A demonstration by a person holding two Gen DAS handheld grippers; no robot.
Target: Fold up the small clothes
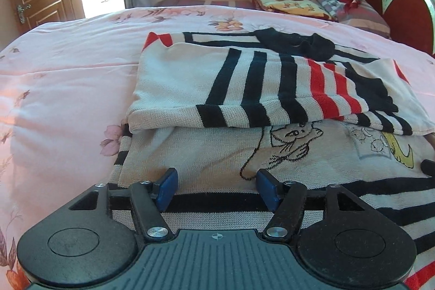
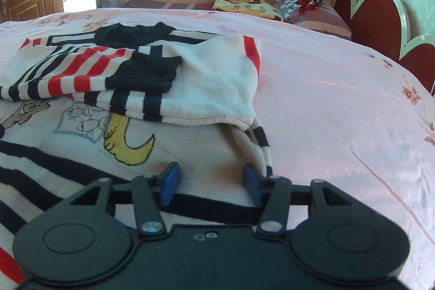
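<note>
The yellow pillow (image 2: 244, 4) bears the word "love"; other lettering is unreadable.

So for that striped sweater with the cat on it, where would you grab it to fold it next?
Probably the near hem of the sweater, at its two corners, coming in low from the near side. Both sleeves are already folded across the chest, so the bottom half lies flat and free. The left gripper and right gripper already sit with open jaws over that hem, one near each side edge.

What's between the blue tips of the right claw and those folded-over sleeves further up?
Only the sweater's own front: white knit with a yellow moon. The right wrist view shows nothing else between the right claw and the folded sleeves.
</note>
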